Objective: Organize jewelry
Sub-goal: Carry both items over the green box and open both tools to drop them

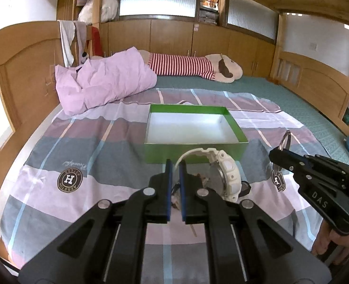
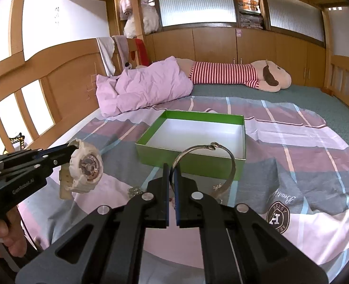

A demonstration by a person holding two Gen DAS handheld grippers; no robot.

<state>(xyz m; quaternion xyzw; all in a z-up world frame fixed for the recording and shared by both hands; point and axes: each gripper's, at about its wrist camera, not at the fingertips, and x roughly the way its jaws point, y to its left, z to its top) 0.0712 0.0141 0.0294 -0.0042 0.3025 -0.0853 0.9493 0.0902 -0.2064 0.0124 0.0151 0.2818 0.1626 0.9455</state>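
Note:
An open green box (image 1: 193, 151) with a white inside lies on the bed; it also shows in the right wrist view (image 2: 188, 163). My left gripper (image 1: 176, 165) is shut on the strap of a white watch (image 1: 224, 172), held above the sheet just in front of the box. In the right wrist view the left gripper (image 2: 69, 151) and the watch (image 2: 85, 168) show at the left. My right gripper (image 2: 172, 169) is shut on a silver bangle (image 2: 207, 149), held in front of the box. In the left wrist view the right gripper (image 1: 275, 152) and the bangle (image 1: 287, 139) show at the right.
A checked sheet (image 1: 84, 156) covers the near bed. A small silver chain (image 2: 134, 192) lies on it under the grippers. A pink duvet (image 1: 103, 80) and a striped plush toy (image 1: 198, 67) lie beyond the box. Wooden bed rails (image 1: 20, 71) run along both sides.

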